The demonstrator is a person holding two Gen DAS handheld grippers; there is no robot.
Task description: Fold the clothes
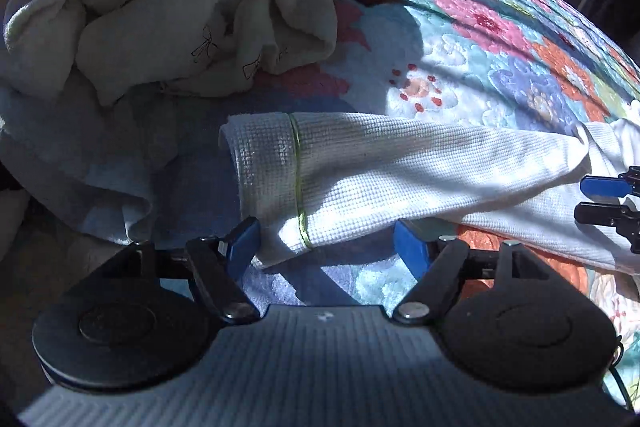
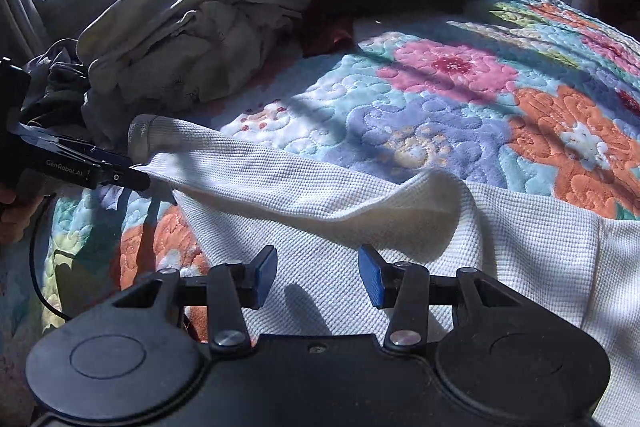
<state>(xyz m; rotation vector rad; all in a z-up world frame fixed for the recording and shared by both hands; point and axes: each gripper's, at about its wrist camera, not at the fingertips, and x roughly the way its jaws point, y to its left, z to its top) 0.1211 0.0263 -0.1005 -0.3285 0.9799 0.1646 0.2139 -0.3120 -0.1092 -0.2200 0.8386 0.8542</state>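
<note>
Here the left gripper stands with jaws wide apart at the cuff of the white waffle-knit garment, pressing nothing; the right gripper hovers half-spread over its body — empty too. The garment lies on a floral quilt; beyond, a cream clothes heap.

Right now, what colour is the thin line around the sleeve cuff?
Yellow-green line on the white sleeve; left wrist view.

White waffle-knit sleeve with a thin yellow-green cuff stripe. Bedspread of pale blue, quilted, with pink, orange and lavender flowers. Cream cloth printed with small black bows. Dark red garment. Blue-padded black tongs.
</note>
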